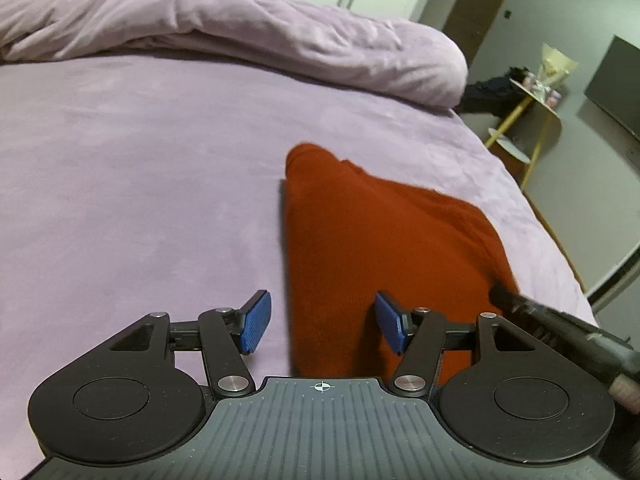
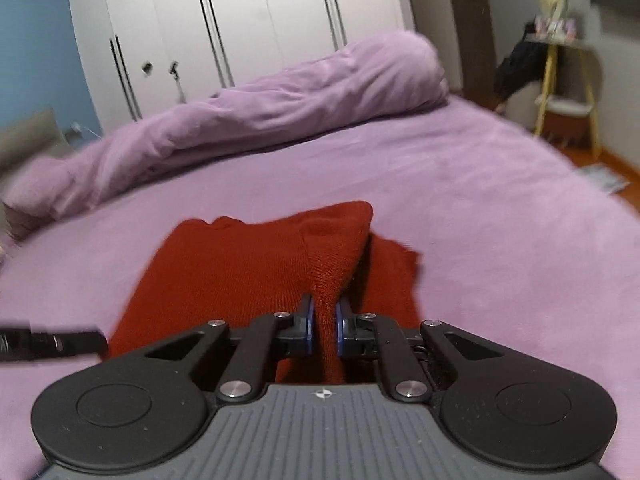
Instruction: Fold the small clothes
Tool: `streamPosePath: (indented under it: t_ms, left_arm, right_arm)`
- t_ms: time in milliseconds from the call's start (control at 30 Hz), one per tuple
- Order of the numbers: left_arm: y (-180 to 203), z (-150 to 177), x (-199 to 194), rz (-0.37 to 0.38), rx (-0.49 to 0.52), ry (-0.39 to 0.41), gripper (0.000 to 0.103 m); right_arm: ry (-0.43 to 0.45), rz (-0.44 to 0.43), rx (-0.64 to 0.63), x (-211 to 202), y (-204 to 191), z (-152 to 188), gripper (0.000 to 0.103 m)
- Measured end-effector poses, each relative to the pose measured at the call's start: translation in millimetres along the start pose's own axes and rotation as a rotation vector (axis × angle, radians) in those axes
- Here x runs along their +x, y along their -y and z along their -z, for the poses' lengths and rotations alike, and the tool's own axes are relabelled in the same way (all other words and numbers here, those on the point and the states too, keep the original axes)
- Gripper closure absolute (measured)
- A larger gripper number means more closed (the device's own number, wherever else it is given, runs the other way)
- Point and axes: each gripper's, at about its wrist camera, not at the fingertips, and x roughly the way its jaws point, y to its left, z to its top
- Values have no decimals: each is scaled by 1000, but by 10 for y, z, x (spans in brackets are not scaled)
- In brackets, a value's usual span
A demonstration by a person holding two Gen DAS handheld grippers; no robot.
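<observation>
The right gripper [image 2: 324, 322] pinches the red knit garment [image 2: 256, 264]; the left gripper [image 1: 320, 322], gaping at nine o'clock, holds nothing, so the lifted fold may sag unevenly.

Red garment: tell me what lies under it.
The red garment rests on the purple bedsheet, with one fold pinched up in the right tool. Whatever lies beneath the cloth itself is covered and cannot be seen.
</observation>
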Motion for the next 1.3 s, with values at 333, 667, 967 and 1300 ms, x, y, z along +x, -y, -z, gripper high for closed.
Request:
streamPosePath:
  t_ms: [333, 667, 967, 1300]
  left_arm:
    - [-267, 130, 257, 72, -95, -66, 23]
    - [-302, 90, 278, 82, -153, -102, 23]
    - [-248, 37, 250, 54, -118, -110, 22]
    - [-136, 24, 308, -13, -32, -128, 20]
  right_arm:
    - [-21, -86, 113, 40, 442, 163, 84]
    - [-104, -221, 372, -374, 548, 572, 65]
    - [-150, -345, 632, -126, 725, 581, 91]
    - [-232, -165, 415, -130, 810, 448, 91]
